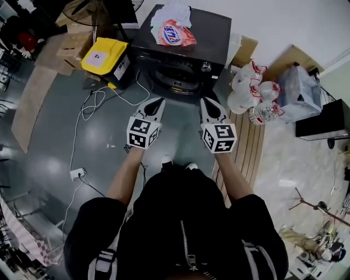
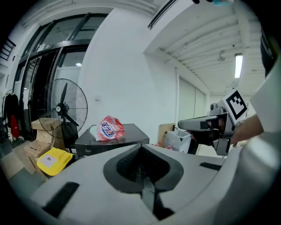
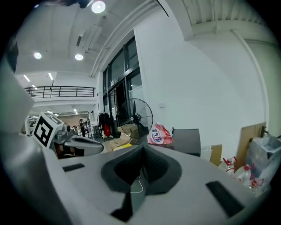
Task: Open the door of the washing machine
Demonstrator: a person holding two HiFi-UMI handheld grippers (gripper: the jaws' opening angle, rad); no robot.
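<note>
At the top middle of the head view stands the washing machine, a dark box whose round door faces us low on its front. The door looks flush with the front, so we judge it not yet opened, though the steep angle hides where its handle sits. A red and white detergent bag and a white cloth lie on its lid, clear of the door, so they should not hinder the swing.

We hold both tools level in the middle of the frame, side by side and well apart from the machine, noses aimed at its front, which reads as a ready stance before the reach. The left gripper has its jaws pressed together with nothing between them, and its own view shows only the seam where the pads meet. The right gripper looks the same: jaws closed, nothing held, a sliver of floor showing behind the tips.

Left of the machine sits a yellow box, with a white cable trailing over the floor below it. Water bottles crowd the right side. Since the door must swing outward into this open floor, we would want our feet and the cable out of its way. Either gripper would have to open before it could take the door's edge.
</note>
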